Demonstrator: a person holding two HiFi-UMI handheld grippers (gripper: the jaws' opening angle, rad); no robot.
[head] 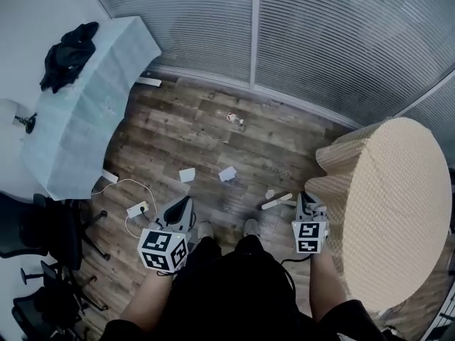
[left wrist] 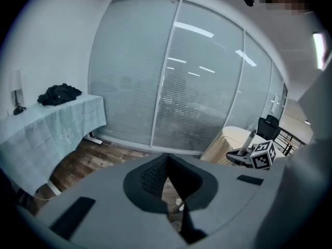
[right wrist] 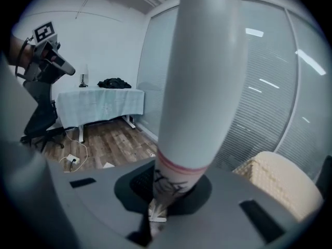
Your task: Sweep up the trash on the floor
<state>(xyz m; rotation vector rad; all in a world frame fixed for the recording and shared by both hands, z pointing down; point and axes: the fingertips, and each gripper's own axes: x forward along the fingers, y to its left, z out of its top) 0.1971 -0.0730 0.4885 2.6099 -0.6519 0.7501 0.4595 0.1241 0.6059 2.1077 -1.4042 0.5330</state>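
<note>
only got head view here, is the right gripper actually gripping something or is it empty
Observer: It is gripping. In the right gripper view, the right gripper is shut on a pale handle with a red band, and the handle rises past the camera.
Operator: ok and the left one
Observer: In its own view, the left gripper has its jaws together with nothing between them.

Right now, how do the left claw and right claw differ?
The left claw is shut with nothing between its jaws; the right claw is shut on a pale handle with a red band. The left claw hangs near the white power strip; the right claw beside the round beige table. Both carry marker cubes.
</note>
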